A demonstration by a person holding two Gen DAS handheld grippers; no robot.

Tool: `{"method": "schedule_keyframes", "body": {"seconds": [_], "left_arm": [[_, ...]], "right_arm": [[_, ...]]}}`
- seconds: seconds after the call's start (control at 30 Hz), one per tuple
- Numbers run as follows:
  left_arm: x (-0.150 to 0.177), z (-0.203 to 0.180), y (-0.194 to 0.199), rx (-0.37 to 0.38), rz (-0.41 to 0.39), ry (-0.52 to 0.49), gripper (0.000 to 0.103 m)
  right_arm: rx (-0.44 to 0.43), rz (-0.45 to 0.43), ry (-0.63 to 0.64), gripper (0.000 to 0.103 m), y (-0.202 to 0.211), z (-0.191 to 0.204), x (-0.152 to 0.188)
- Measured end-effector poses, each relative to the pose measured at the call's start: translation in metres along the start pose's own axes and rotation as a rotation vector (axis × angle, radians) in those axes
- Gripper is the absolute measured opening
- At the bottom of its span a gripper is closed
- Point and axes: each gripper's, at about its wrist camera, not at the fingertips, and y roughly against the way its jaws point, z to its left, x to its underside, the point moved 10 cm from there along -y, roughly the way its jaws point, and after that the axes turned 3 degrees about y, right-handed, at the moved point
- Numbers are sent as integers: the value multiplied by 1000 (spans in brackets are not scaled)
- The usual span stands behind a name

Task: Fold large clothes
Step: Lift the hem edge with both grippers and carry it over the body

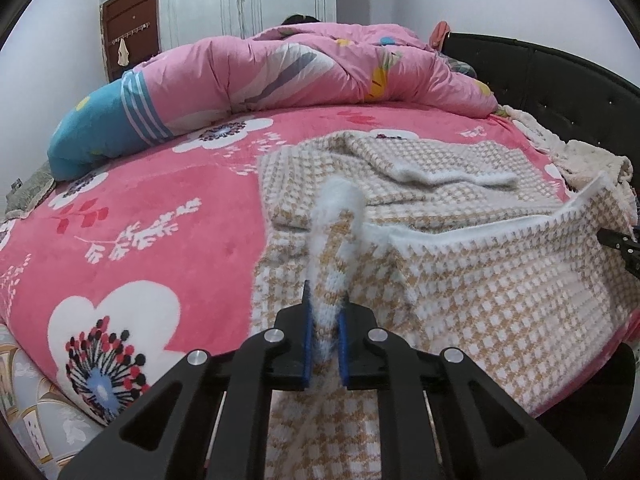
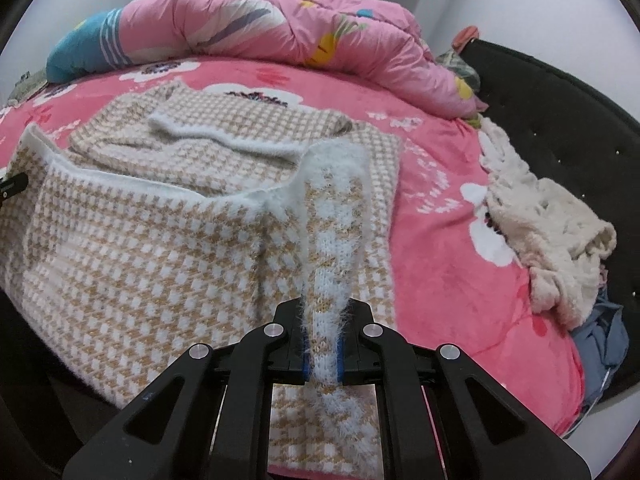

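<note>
Houndstooth knit sweater [image 1: 460,280] lies on the bed [image 1: 160,220], its near hem lifted: left gripper [image 1: 324,340] and right gripper [image 2: 322,354] fingers pinch it. Sleeves look already folded in; bottom fold remains.

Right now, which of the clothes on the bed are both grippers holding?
The tan-and-white checked sweater: the left gripper and right gripper each pinch its fuzzy white hem. The cream garment and the blue one lie untouched by the headboard.

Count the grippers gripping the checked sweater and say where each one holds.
2. The left gripper pinches the checked sweater at its lifted hem's left corner; the right gripper pinches the right corner.
</note>
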Motion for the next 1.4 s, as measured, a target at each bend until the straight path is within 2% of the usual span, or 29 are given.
{"method": "schedule_keyframes", "body": {"seconds": [0.23, 0.63, 0.77, 1.0, 1.23, 1.33, 1.4], "left_arm": [[-3, -1, 20, -21, -47, -10, 9], [-17, 0, 68, -29, -190, 6, 8], [-35, 2, 83, -20, -250, 14, 8], [-88, 4, 88, -1, -324, 1, 8], [-159, 6, 50, -17, -340, -45, 8], [-190, 8, 12, -27, -313, -62, 8], [-207, 13, -24, -24, -263, -59, 8]], "right_arm": [[0, -53, -26, 6, 20, -3, 0], [20, -159, -53, 5, 60, -13, -7], [36, -204, -56, 5, 75, -19, -20], [47, -294, -79, 5, 83, -36, -70], [36, -325, -84, 5, 43, -54, -135], [25, -306, -79, 5, 8, -60, -166], [-5, -269, -79, 5, -27, -62, -185]]}}
